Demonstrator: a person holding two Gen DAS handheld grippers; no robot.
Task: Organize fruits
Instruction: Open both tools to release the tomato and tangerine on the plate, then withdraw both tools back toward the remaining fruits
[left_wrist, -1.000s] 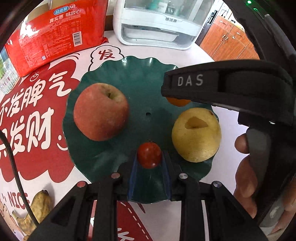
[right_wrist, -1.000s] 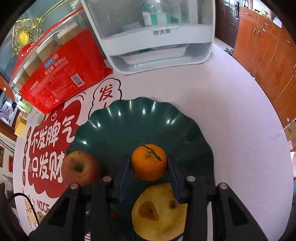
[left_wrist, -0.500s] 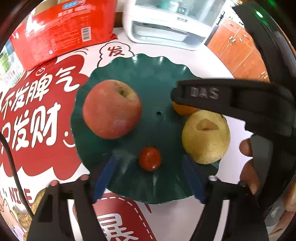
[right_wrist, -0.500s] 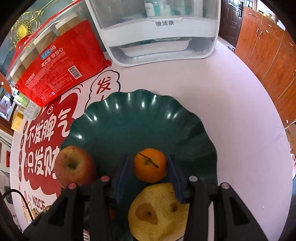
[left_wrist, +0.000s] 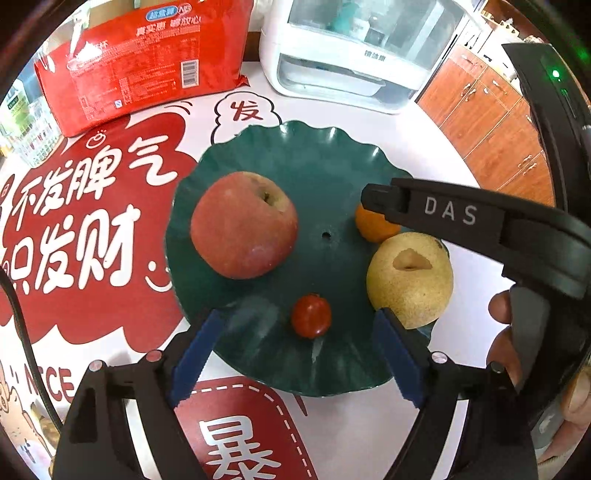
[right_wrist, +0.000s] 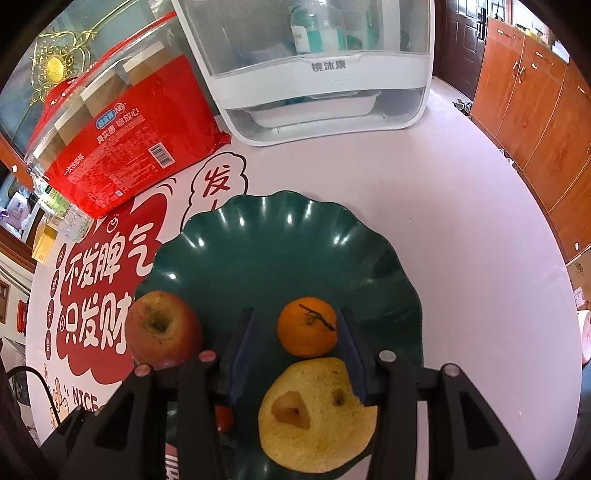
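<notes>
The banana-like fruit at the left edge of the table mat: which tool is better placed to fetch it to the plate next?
Probably the left tool. Its jaws stand wide with the cherry tomato lying free, and the fruit shows only in its view. The right tool flanks the mandarin.

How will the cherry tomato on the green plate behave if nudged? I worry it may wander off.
The cherry tomato is small, round and glossy, so it would probably roll easily. It lies loose between the open left gripper fingers, near the green plate edge, whose shallow fluted rim may stop it only weakly. Its thin skin likely bruises.
</notes>
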